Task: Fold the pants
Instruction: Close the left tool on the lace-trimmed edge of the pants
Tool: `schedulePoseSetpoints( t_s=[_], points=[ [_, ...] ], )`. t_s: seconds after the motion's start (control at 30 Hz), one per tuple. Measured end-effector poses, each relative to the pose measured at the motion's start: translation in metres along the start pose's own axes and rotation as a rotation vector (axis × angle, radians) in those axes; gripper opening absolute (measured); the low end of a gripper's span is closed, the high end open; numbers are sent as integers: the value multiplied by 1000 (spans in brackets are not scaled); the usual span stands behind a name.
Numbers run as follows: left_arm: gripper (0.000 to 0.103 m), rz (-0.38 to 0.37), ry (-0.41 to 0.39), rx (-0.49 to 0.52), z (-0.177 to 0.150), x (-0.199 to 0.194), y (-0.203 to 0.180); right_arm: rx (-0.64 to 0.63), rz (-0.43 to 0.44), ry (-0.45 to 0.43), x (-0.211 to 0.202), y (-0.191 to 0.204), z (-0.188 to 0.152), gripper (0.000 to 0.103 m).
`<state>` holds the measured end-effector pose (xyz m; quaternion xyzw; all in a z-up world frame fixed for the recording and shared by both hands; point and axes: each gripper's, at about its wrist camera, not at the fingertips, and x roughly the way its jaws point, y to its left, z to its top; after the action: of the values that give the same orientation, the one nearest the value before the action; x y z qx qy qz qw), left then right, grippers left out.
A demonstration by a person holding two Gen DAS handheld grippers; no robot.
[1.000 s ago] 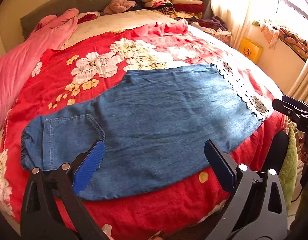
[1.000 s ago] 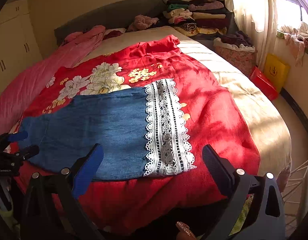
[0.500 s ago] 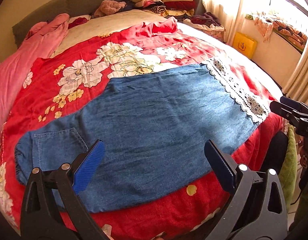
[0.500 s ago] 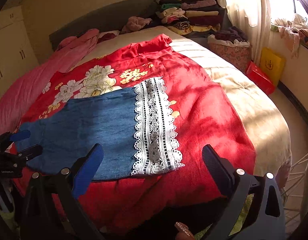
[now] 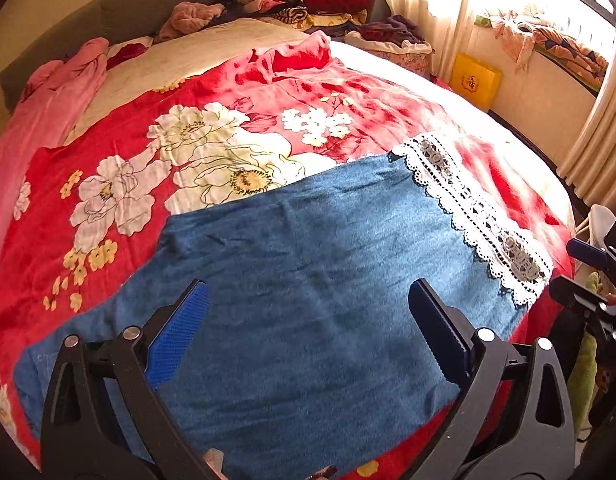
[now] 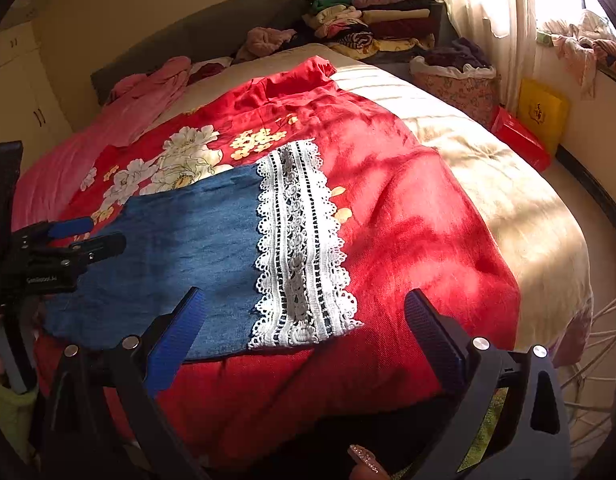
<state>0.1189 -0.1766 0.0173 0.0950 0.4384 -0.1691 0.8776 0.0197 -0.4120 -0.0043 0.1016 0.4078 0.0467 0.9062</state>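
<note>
Left gripper (image 5: 308, 320) and right gripper (image 6: 304, 322), both spread wide and empty, hover above the pants (image 5: 308, 300), which lie flat across the red blanket (image 5: 347, 100) on the bed, lace hem (image 6: 300, 240) toward the right gripper. Risks: pinching blanket along with denim, snagging the lace, or an uneven lift skewing the fold.

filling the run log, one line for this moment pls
stage: pre-grasp | pants: flat on blanket | left gripper: open | right gripper: open
</note>
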Motion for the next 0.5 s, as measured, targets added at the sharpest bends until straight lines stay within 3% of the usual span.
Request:
schedulePoseSetpoints(
  t_s=[0.5],
  points=[
    [93, -97, 42, 65, 58, 64, -16, 44, 20, 37, 29, 0, 5, 98]
  ],
)
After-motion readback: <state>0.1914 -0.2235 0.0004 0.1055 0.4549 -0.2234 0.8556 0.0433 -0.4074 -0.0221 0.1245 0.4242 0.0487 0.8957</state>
